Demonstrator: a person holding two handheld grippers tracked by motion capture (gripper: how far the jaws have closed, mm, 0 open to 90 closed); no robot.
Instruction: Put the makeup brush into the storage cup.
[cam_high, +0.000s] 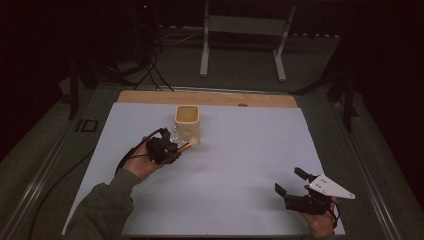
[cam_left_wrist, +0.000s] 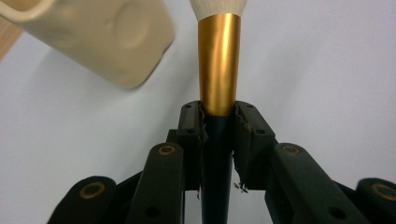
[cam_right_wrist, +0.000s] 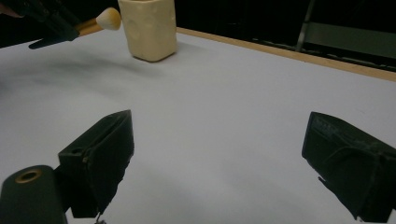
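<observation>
One cream cup (cam_high: 188, 121) just beside gripped brush (cam_high: 191, 144).

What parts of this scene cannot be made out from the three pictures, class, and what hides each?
- Brush tip: cut off by the top edge in the left gripper view; small and dim in the high view.
- Brush handle end: cut off by the bottom edge between the left tongs.
- Cup contents: interior too dim in the high view; rim cut off in the right gripper view.
- Room behind the table: too dark.
</observation>
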